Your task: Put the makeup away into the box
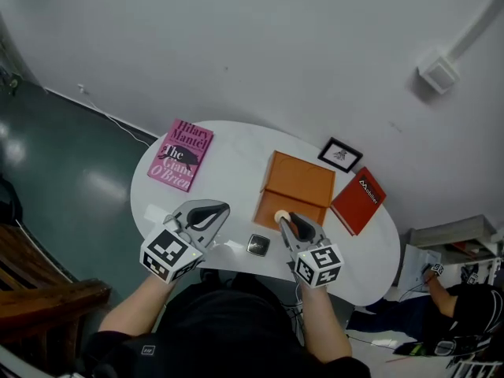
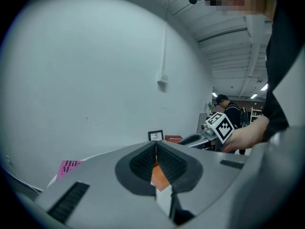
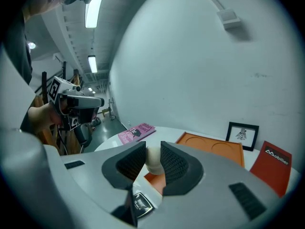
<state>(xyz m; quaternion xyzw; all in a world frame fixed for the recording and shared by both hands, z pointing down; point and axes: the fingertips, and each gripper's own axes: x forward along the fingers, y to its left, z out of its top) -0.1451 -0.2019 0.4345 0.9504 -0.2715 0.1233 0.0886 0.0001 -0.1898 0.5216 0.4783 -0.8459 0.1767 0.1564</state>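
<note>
**Cream Makeup Piece Held Over Open Box**

A round cream makeup piece [image 3: 152,157] is pinched in the right gripper [image 1: 293,227] over the near part of the open orange box [image 1: 298,181]. The left gripper [image 1: 206,213] is pressed together, empty. Lowering and release are judged next. A dark compact [image 1: 257,245] is left on the surface [image 1: 228,164].
</note>
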